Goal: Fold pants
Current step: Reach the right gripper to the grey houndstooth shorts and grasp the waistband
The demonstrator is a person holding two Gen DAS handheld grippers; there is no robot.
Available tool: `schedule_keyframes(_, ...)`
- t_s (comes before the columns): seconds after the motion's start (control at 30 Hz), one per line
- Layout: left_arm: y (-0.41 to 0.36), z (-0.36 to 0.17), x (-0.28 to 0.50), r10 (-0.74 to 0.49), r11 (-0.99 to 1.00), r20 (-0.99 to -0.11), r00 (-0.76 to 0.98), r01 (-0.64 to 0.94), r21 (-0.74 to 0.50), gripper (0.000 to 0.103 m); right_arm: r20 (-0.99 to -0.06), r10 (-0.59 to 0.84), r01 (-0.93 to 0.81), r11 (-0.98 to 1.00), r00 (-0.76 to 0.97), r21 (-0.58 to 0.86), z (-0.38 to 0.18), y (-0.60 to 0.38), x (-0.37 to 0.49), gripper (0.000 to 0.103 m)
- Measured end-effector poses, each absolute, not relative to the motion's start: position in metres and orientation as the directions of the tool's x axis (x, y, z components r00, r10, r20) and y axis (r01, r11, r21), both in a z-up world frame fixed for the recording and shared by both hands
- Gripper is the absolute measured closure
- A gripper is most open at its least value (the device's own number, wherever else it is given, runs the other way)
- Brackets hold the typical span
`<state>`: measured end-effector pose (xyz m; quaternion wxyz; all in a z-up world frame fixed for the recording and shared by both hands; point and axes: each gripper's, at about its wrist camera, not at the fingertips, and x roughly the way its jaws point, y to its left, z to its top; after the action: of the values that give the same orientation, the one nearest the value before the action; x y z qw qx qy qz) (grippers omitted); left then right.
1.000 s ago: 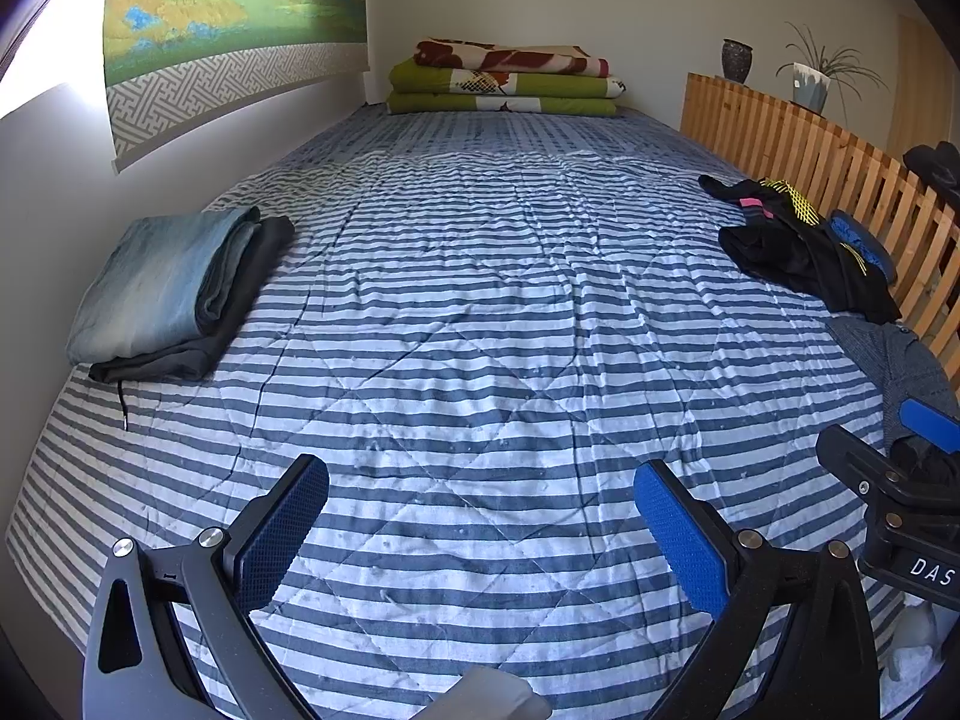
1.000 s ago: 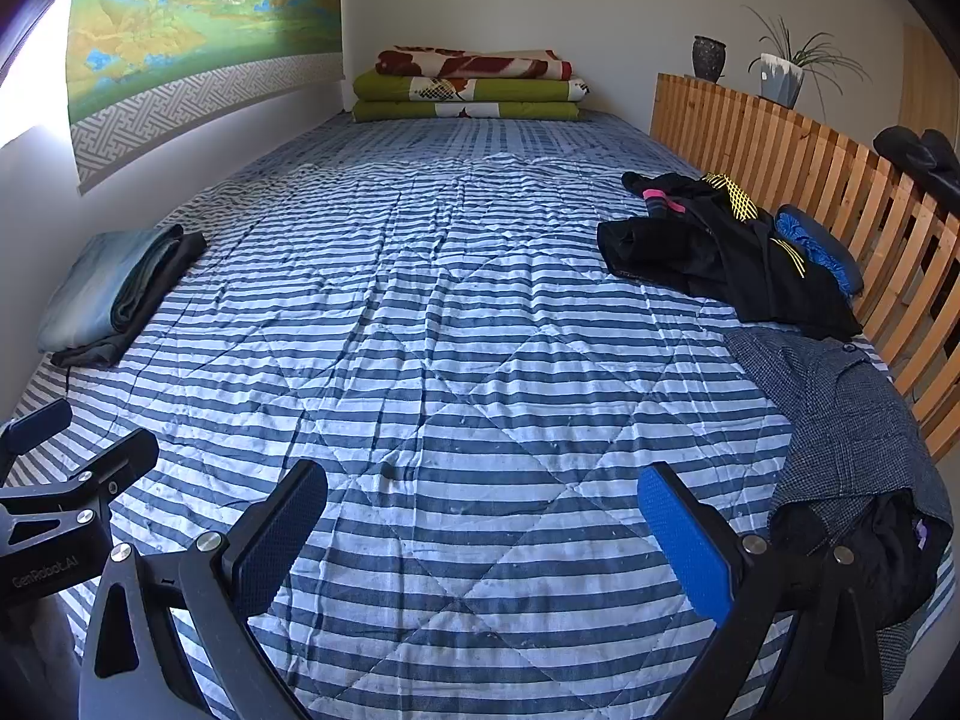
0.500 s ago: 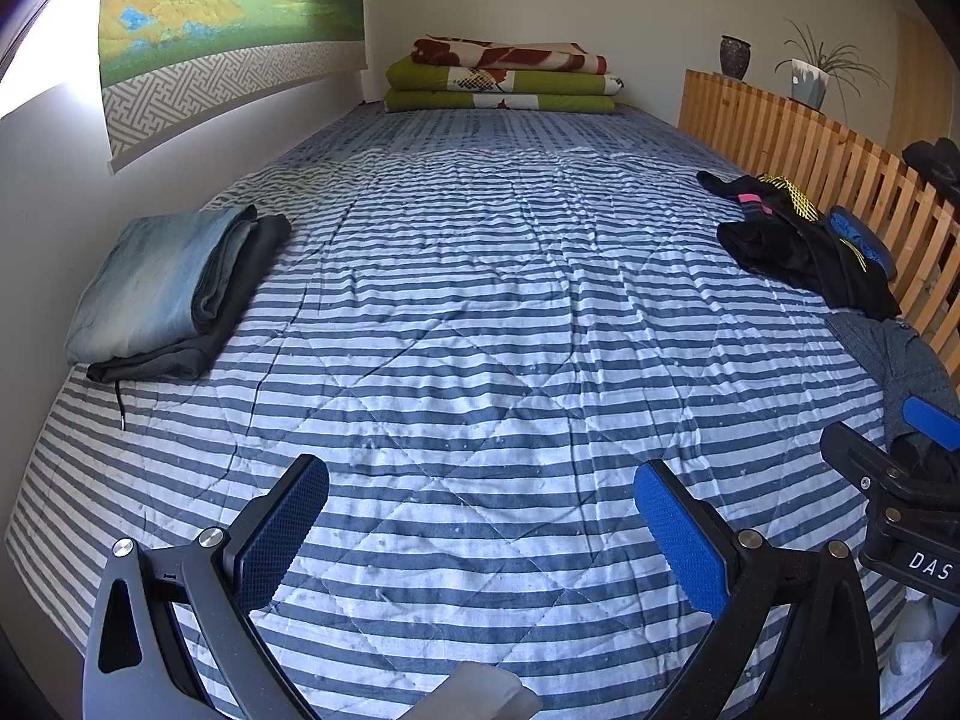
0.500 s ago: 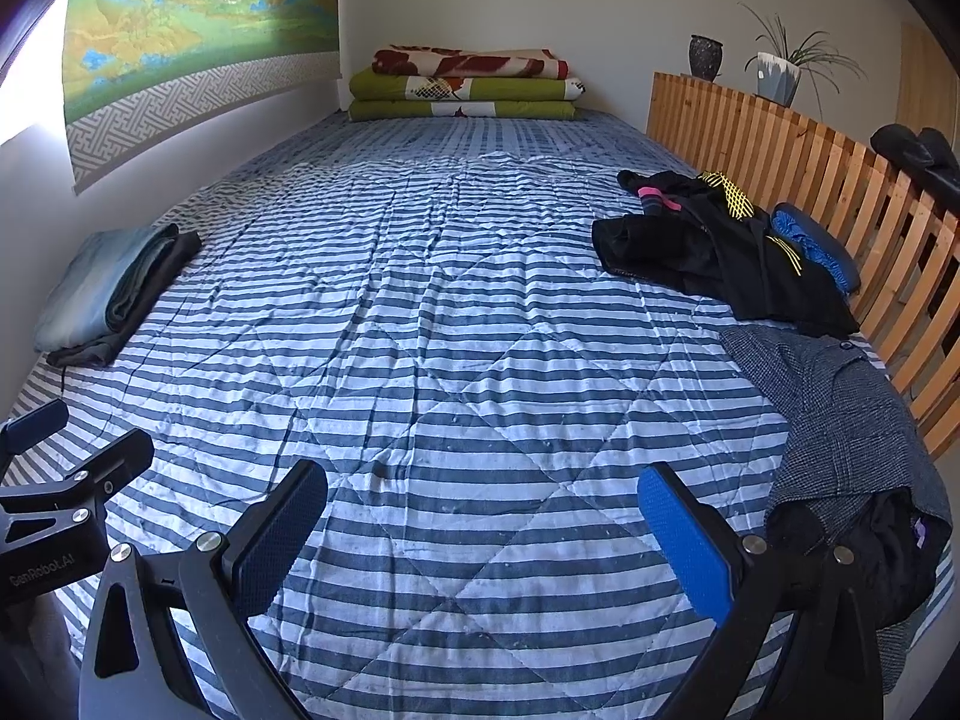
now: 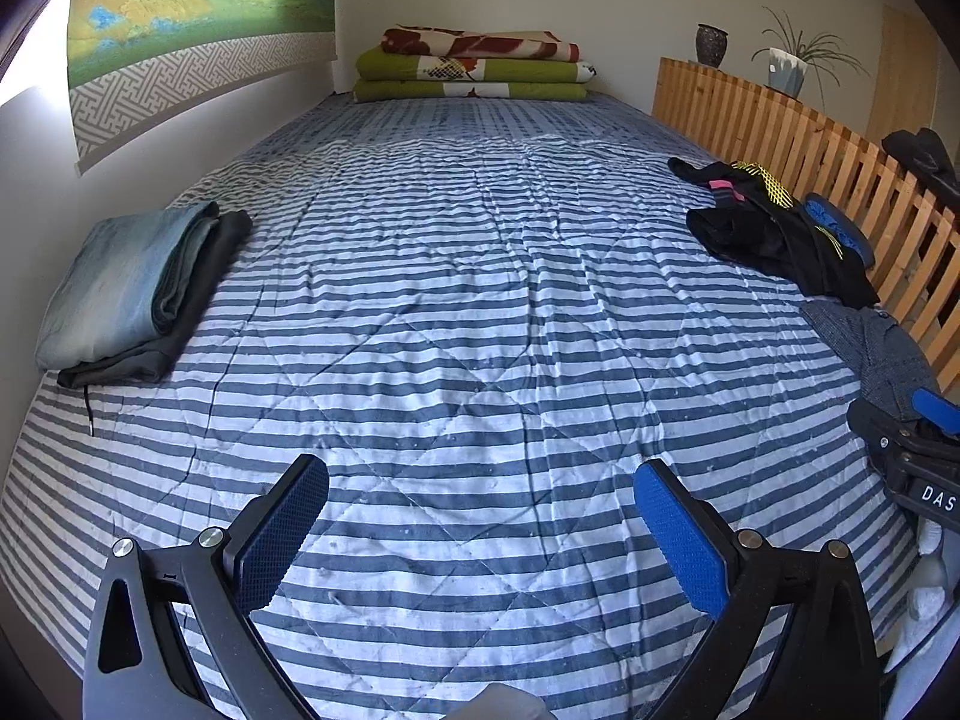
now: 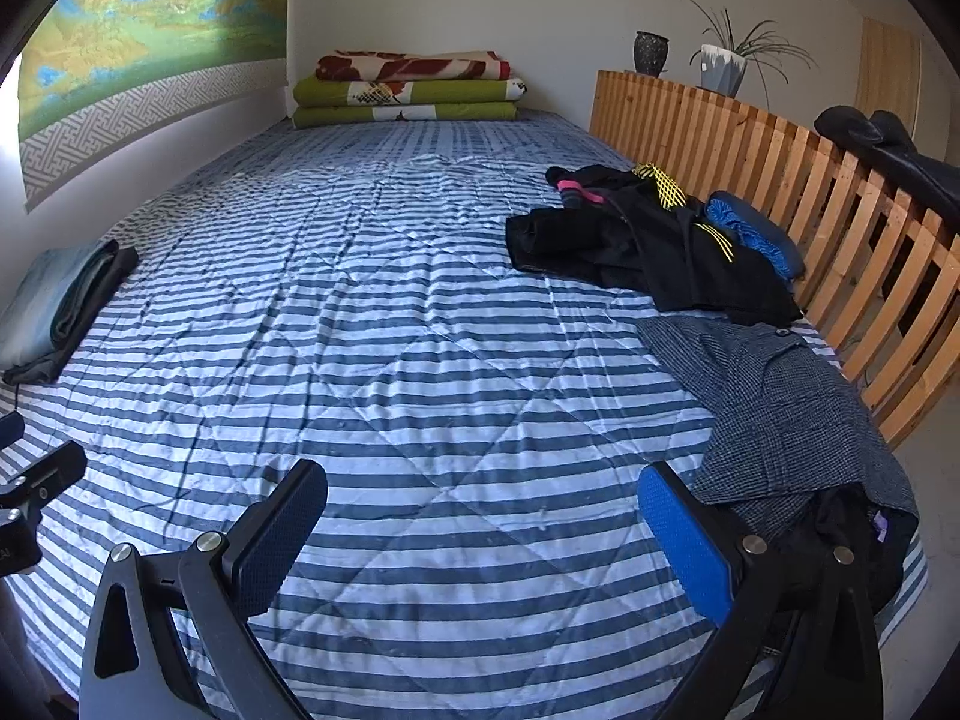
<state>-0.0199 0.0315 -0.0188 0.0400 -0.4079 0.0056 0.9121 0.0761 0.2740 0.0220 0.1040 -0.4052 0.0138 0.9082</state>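
Both grippers hover over the near end of a striped bed (image 5: 480, 312) (image 6: 390, 330). My left gripper (image 5: 480, 516) is open and holds nothing. My right gripper (image 6: 483, 519) is open too, empty, and its body shows at the right edge of the left wrist view (image 5: 912, 456). A grey checked garment (image 6: 780, 408) (image 5: 876, 354) lies crumpled at the right side of the bed, just beyond the right gripper's right finger (image 6: 684, 540). A heap of black clothes (image 6: 654, 252) (image 5: 774, 234) lies farther back by the rail. Two folded pants, light blue on dark grey (image 5: 138, 288) (image 6: 60, 306), sit stacked at the left.
A wooden slatted rail (image 6: 810, 192) (image 5: 810, 144) runs along the bed's right side, with a dark garment (image 6: 888, 144) draped over it. Folded blankets (image 5: 474, 66) (image 6: 408, 90) lie at the far end. A wall with a hanging (image 5: 180, 30) borders the left. A vase and plant (image 6: 720, 60) stand behind the rail.
Both views have shifted slightly; the right wrist view has swung a little to the right, toward the checked garment. Both grippers stay open and empty.
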Motion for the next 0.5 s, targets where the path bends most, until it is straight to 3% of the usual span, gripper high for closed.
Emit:
schedule_keyframes(0.13,0.029,-0.018,-0.024,0.07,-0.997,-0.744,-0.665,-0.064,-0.037,0.0,-0.773,0.197,-0.274,-0.961,-0.603,-0.031,0.021,0.318,0.081,0.003)
schedule_keyframes(0.2,0.027,-0.017,-0.026,0.08,-0.997,-0.743,-0.665,-0.062,-0.052,0.0,-0.809,0.175,-0.298,-0.954,-0.561,0.0,0.02,0.342,0.08,0.009)
schedule_keyframes(0.27,0.025,-0.015,-0.027,0.082,-0.997,-0.741,-0.667,-0.062,-0.054,0.0,-0.849,0.157,-0.335,-0.942,-0.504,0.025,0.018,0.368,0.076,0.024)
schedule_keyframes(0.3,0.025,-0.015,-0.028,0.08,-0.997,-0.739,-0.669,-0.06,-0.053,0.0,-0.863,0.159,-0.356,-0.934,-0.48,0.025,0.019,0.38,0.073,0.027)
schedule_keyframes(0.5,0.017,-0.011,-0.027,0.107,-0.994,-0.737,-0.668,-0.056,-0.094,0.0,-0.903,0.163,-0.422,-0.906,-0.397,0.022,0.025,0.433,0.066,0.028)
